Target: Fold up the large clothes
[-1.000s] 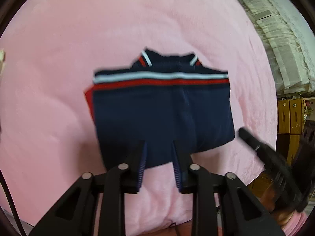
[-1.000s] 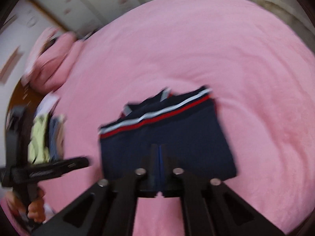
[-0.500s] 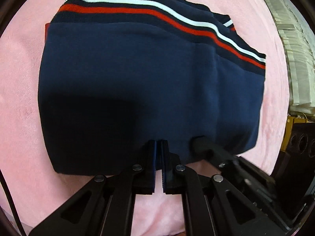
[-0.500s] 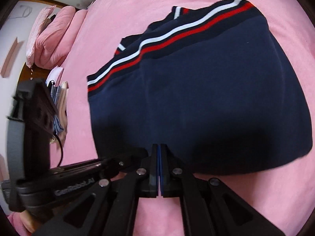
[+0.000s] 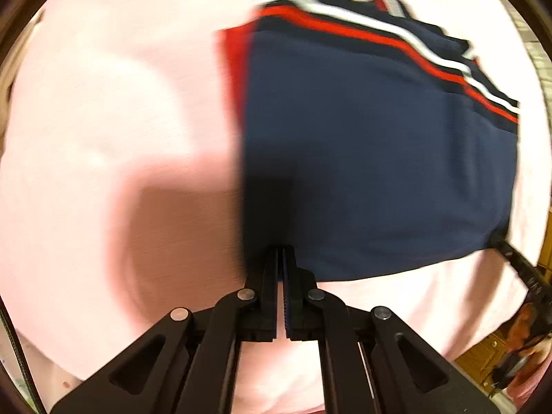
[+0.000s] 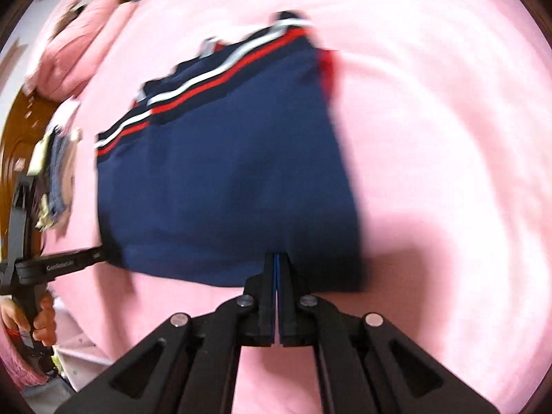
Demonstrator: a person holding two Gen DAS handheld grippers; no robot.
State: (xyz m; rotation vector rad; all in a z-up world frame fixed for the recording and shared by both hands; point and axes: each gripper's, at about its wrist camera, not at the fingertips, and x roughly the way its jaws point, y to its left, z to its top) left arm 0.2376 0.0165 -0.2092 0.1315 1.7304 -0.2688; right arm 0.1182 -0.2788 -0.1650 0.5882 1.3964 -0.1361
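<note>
The folded garment (image 5: 379, 158) is spread on the blanket (image 5: 103, 138) — pillows (image 6: 79, 38) are set behind it, a clothes pile (image 6: 57, 172) at its left.

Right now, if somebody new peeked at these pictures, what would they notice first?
First, the big folded navy garment with red and white stripes along its far edge, lying on the fluffy pink blanket. Next, the two black grippers at its near edge: the left gripper at the near left corner and the right gripper near the right corner, fingers shut, seemingly on the cloth. Both pictures look blurry.
</note>
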